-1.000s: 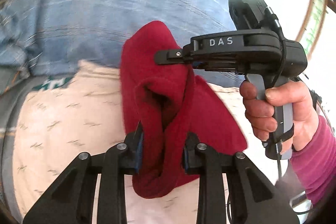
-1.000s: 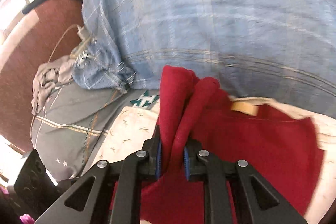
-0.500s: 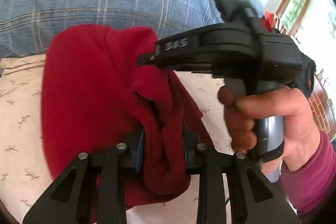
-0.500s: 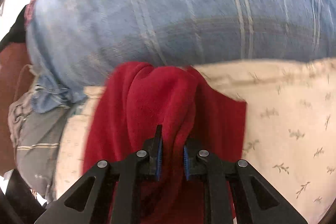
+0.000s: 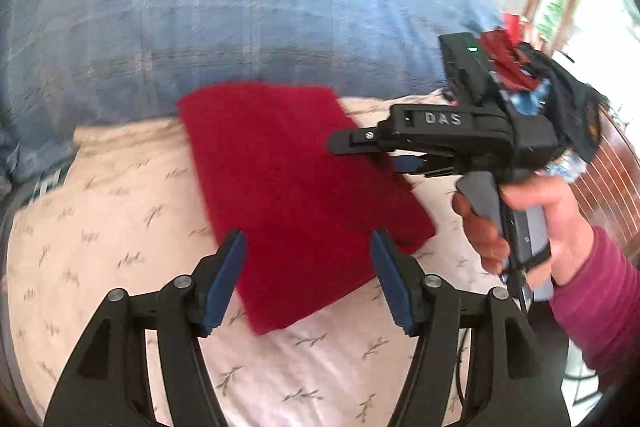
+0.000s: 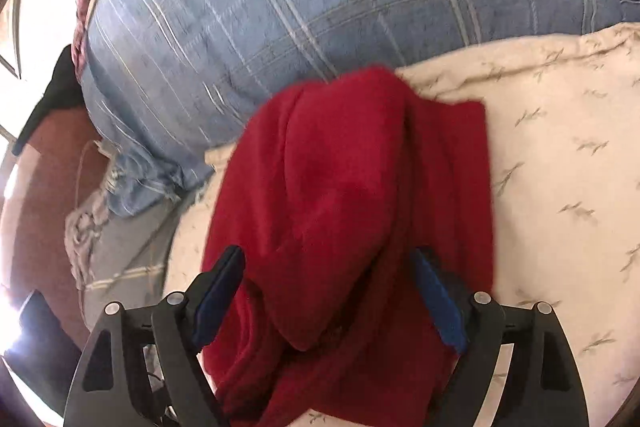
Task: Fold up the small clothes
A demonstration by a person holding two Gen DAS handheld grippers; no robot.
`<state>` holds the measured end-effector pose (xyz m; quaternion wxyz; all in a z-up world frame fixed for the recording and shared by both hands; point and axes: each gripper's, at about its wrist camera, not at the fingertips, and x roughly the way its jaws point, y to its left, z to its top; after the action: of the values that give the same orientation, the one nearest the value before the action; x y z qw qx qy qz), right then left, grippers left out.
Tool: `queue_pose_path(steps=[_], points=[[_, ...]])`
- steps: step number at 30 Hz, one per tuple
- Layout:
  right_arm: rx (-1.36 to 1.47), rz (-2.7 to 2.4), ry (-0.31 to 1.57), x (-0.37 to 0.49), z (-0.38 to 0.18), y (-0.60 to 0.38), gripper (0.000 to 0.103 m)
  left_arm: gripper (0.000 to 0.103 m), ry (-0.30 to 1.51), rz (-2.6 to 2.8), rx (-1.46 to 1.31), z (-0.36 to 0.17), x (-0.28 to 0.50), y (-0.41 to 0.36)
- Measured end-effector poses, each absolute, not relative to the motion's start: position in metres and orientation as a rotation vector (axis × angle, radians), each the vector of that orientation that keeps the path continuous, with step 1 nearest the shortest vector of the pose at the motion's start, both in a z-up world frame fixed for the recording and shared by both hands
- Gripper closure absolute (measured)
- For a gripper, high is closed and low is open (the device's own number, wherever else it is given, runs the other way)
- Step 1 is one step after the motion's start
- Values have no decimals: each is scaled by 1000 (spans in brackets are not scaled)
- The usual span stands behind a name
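Lying folded on the cream printed sheet (image 5: 120,235), the red garment (image 5: 296,187) is resting as a rough rectangle, its far edge touching the big blue plaid pillow (image 5: 200,27) behind it. The left gripper (image 5: 308,267) is hovering over the near end of the cloth with its 2 blue-padded fingers (image 5: 228,267) spread wide, gripping nothing. The right gripper (image 5: 404,157) is reaching in from the side, held in the person's right hand (image 5: 532,223) with a magenta sleeve (image 5: 600,307) at the wrist; in the left wrist view its tips are sitting just at the garment's right edge. In the right wrist view the right gripper (image 6: 328,291) is showing both blue pads (image 6: 436,299) parted widely, with a rumpled hump of red fabric (image 6: 344,207) bulging up between them, unpinched. A heap of mixed clothes (image 5: 560,95) is sitting behind the right gripper.
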<state>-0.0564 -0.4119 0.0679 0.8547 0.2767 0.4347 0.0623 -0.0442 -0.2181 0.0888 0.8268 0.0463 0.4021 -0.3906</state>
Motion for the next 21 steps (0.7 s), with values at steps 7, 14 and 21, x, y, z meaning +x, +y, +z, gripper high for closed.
queue_pose_path(steps=[7, 14, 21], points=[[291, 33, 813, -74, 96, -397, 78, 39, 842, -793, 143, 84, -57, -225], [333, -18, 869, -77, 74, -418, 71, 36, 902, -755, 175, 60, -47, -243], [326, -54, 725, -106, 125, -426, 54, 36, 876, -713, 166, 66, -41, -240]])
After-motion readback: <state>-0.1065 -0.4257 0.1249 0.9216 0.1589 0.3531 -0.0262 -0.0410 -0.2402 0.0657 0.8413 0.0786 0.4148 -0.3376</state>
